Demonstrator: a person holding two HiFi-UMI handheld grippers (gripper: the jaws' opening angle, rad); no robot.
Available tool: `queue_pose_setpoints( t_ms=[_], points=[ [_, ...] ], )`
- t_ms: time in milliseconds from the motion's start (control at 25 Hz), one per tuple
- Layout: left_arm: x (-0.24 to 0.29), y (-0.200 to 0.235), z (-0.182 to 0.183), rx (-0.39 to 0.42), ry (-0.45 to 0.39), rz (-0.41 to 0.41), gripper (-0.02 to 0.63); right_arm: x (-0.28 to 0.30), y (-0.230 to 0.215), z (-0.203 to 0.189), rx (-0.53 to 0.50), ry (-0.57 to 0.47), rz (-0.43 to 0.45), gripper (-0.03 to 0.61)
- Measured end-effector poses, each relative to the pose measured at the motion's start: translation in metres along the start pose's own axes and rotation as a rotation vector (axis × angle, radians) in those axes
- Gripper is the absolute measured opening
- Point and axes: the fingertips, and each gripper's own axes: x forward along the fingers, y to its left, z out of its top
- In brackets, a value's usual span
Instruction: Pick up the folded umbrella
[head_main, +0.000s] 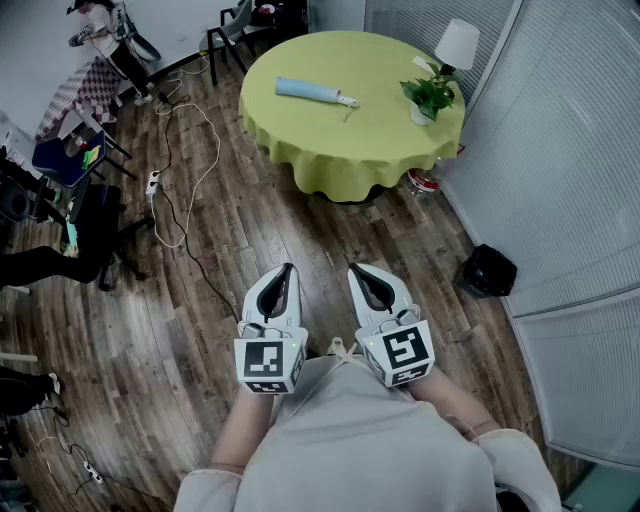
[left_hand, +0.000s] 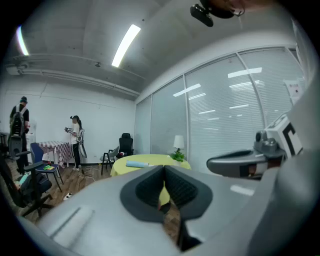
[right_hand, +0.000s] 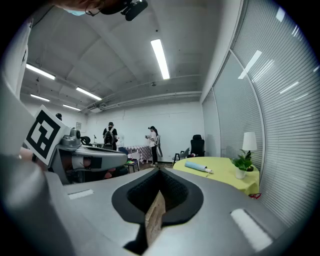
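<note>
On yellow-green table (head_main: 330, 140), light blue folded umbrella (head_main: 312, 91), white handle

Round table (head_main: 352, 135) is covered by a yellow-green cloth (head_main: 335, 176); a light-blue folded umbrella (head_main: 312, 91) is laid flat left of the top's middle; a potted plant (head_main: 430, 97) and a white-shaded lamp (head_main: 456, 45) are stood at the right rim, well apart from it

Closed tongs (left_hand: 164, 170) face the far-off umbrella (left_hand: 137, 163).
</note>
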Motion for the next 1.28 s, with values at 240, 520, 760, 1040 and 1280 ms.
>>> queue_pose_setpoints(
  t_ms=[240, 520, 760, 1040, 1280],
  points=[
    [-0.001, 0.005, -0.003, -0.004, 0.008, 0.003, 0.006, 0.004, 0.005, -0.001, -0.002, 0.002, 0.009, -0.002],
    [0.007, 0.009, -0.008, -0.013, 0.027, 0.024, 0.006, 0.008, -0.008, -0.004, 0.055, -0.002, -0.002, -0.002],
    [0.023, 0.016, -0.017, -0.001, 0.058, 0.019, 0.006, 0.023, -0.021, -0.011, 0.095, 0.004, -0.016, -0.002],
    [0.057, 0.053, -0.020, 0.002, 0.079, -0.001, 0.006, 0.074, -0.025, -0.012, 0.129, 0.029, -0.033, -0.002],
    [0.091, 0.131, -0.020, -0.024, 0.092, -0.009, 0.006, 0.151, -0.009, -0.008, 0.143, 0.061, -0.050, -0.002]
  ],
)
